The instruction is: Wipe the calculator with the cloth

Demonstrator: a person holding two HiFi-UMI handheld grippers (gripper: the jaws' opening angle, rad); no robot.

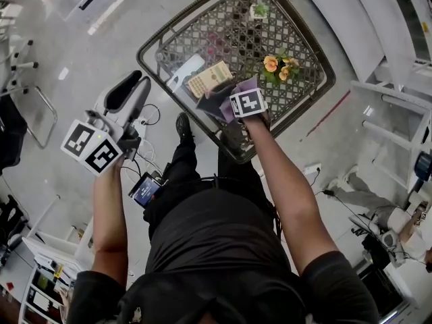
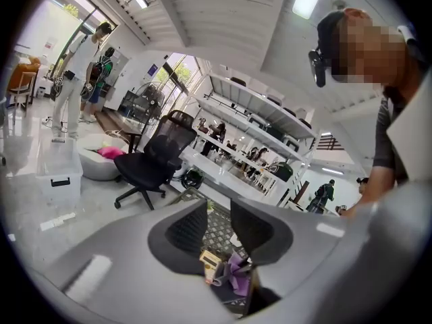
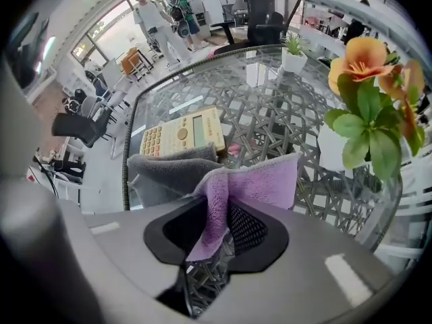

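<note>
While the right tool [image 3: 217, 231] clenches a mere fold of cloth [image 3: 260, 181] beside the calculator [image 3: 183, 132], a hard drag could tug it free; left tool [image 2: 218, 229], frame left, released.

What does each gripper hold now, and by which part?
The right gripper holds the cloth by a fold of its purple side. The left gripper holds nothing.

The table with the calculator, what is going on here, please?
A person holds tongs in each hand. The right tongs are shut on a purple and grey cloth and point down over the table, with the cloth at the near edge of the calculator. The cloth does not yet cover the calculator's keys. The left tongs are open and empty, held off to the side of the table.
</note>
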